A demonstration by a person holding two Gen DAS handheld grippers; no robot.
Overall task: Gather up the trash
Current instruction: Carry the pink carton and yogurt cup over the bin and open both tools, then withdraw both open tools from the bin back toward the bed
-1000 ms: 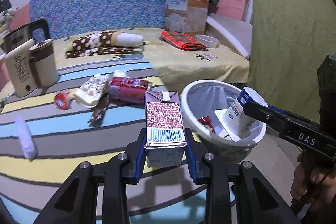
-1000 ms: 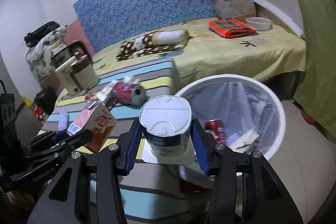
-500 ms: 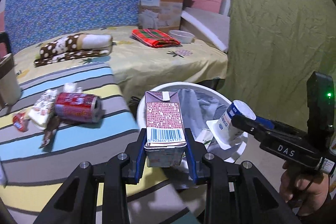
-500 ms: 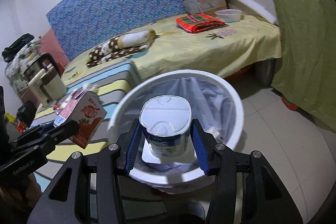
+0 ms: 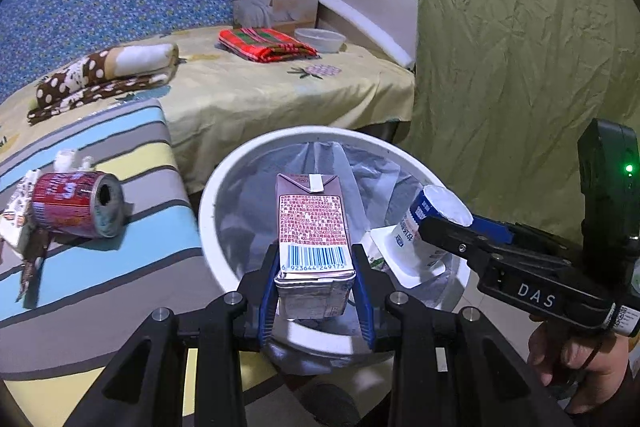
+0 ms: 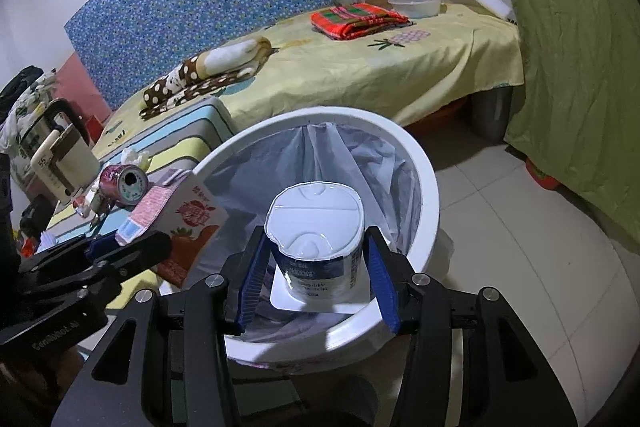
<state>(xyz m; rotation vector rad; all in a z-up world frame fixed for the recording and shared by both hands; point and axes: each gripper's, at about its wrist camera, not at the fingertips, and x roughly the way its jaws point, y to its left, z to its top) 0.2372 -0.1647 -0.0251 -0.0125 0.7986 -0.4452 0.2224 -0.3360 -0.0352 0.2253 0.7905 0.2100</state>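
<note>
White bin rim (image 5: 208, 195) now fills the lower centre of the left wrist view, where earlier striped cloth lay; the left gripper (image 5: 316, 287) pinches the milk carton (image 5: 312, 227) over the liner, ready to drop. A red can (image 5: 76, 205) waits at left

Right wrist view: the right gripper (image 6: 316, 279) grips the yogurt cup (image 6: 316, 231) above the bin, nothing blocking
</note>
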